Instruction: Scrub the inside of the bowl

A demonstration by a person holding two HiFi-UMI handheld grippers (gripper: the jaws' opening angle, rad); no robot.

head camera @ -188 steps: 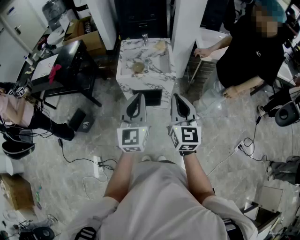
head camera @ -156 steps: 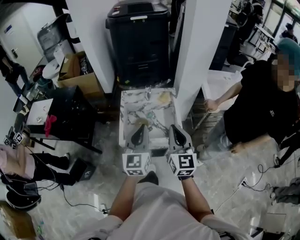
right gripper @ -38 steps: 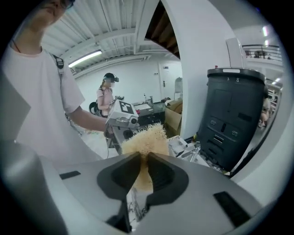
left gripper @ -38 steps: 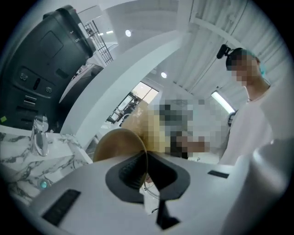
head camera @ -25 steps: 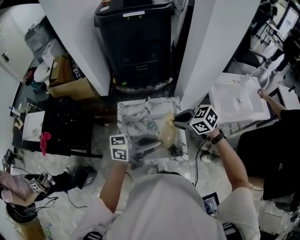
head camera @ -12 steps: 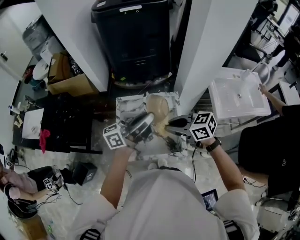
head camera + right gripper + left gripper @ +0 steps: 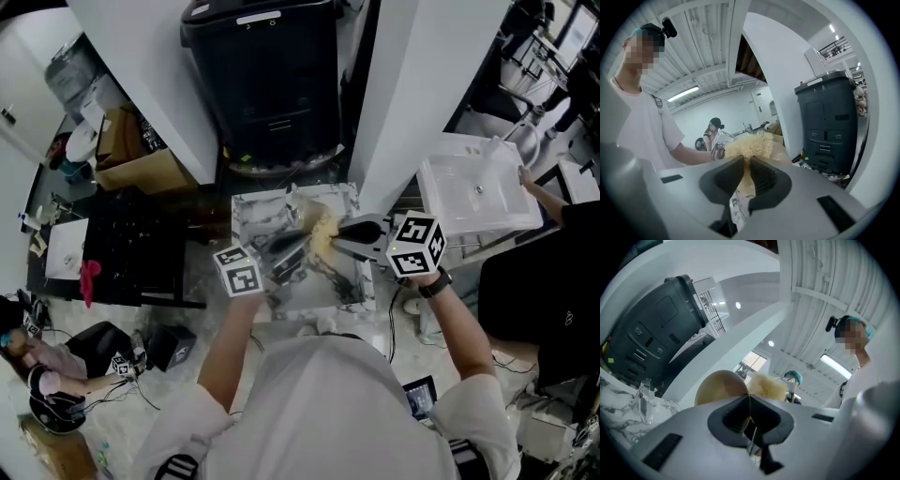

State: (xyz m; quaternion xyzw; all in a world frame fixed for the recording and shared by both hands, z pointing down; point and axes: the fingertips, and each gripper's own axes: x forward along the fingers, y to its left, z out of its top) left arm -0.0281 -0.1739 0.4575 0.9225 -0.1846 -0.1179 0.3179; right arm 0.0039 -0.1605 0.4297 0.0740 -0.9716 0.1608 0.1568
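Seen from the head view, the person stands at the white-and-grey marbled counter (image 7: 248,217) with both tools raised over it. The left claw (image 7: 281,251) carries the round, shallow, steel-looking bowl (image 7: 291,264) tipped on edge. The right claw (image 7: 345,234) brings a pale yellow fibrous scrubber (image 7: 322,242) close beside it, though I cannot tell if they touch. In the left gripper view, the left claw (image 7: 748,399) is pressed together on the bowl's thin rim. The bowl (image 7: 719,386) looks tan here, with the scrubber (image 7: 768,386) just beside it. In the right gripper view, the right claw (image 7: 746,164) pinches the scrubber (image 7: 747,144) low down, its frayed head poking past the tips. I'd judge scrubbing is only starting. Next, the 2 tools must meet, the scrubber pressing into the bowl's hollow and circling while the rim grip holds firm.
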